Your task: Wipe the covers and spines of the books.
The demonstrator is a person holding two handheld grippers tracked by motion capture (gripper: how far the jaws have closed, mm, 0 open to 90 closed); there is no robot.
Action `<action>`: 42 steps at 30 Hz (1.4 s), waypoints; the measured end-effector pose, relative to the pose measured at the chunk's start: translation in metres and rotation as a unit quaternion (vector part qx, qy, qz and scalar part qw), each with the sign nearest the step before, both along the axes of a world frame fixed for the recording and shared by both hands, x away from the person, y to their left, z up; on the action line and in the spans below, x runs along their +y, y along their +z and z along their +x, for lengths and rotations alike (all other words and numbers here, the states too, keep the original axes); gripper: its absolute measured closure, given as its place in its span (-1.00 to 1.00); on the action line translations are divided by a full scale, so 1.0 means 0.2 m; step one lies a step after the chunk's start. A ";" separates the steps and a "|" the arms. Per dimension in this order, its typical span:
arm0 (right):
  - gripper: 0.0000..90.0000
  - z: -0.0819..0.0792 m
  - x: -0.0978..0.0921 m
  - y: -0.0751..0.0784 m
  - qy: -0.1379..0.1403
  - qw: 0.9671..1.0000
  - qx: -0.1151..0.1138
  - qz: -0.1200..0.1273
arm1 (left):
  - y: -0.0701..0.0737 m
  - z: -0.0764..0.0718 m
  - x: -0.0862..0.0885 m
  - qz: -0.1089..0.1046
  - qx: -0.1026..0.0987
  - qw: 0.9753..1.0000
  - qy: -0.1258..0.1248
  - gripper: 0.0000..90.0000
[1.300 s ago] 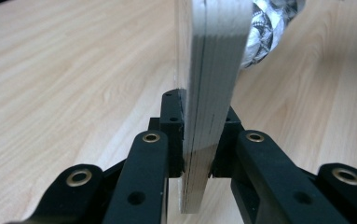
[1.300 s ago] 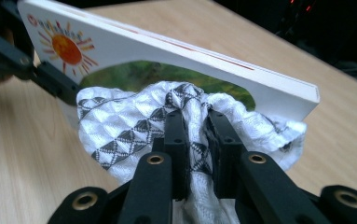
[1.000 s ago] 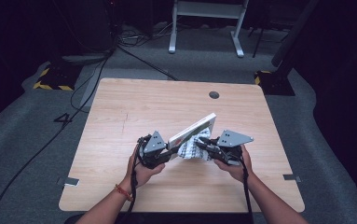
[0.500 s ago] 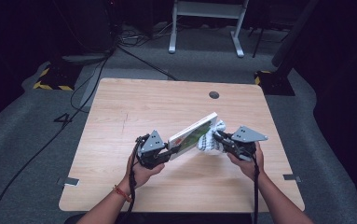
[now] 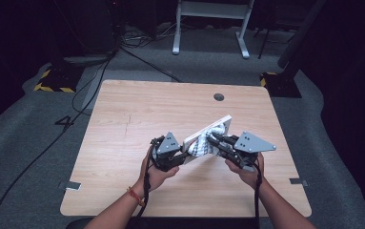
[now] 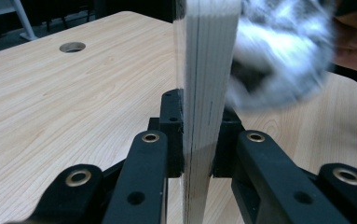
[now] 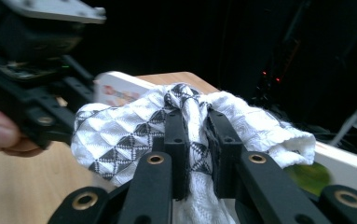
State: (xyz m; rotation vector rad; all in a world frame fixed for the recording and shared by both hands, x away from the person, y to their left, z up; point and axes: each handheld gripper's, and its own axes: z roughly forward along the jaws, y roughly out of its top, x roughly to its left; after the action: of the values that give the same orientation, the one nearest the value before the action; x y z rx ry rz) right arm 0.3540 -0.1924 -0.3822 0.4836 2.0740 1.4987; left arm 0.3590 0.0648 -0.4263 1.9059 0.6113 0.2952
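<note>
A board (image 5: 207, 134) is held on edge above the tabletop (image 5: 123, 119) near its 5 o'clock part, clamped between the left gripper's (image 5: 167, 153) jaws. A cloth (image 5: 204, 144), pinched in the right gripper's (image 5: 218, 142) jaws, is pressed against the board's face.

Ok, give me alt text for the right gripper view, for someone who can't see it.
The right claw is shut on a bunched white cloth with a black diamond pattern, held against a white board. The left claw shows at the left of the view, gripping that board, with a wooden table below and a dark room behind.
</note>
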 end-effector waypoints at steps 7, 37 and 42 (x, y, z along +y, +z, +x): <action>0.77 -0.02 0.04 -0.07 0.022 0.999 0.010 -0.040 | 0.02 -0.01 0.04 -0.011 -0.005 1.000 0.001 0.77; 0.77 -0.01 -0.06 0.00 -0.005 1.000 -0.011 0.002 | 0.04 -0.04 0.01 -0.021 -0.018 1.000 -0.001 0.77; 0.77 -0.05 0.02 -0.01 0.014 0.999 -0.026 -0.020 | 0.04 -0.04 0.02 -0.032 -0.013 0.999 0.004 0.77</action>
State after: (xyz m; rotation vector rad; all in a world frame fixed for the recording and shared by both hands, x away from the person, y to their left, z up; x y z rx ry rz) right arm 0.3446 -0.1887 -0.3833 0.3969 2.0749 1.4664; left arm 0.3518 0.0679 -0.4180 1.8364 0.6052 0.3021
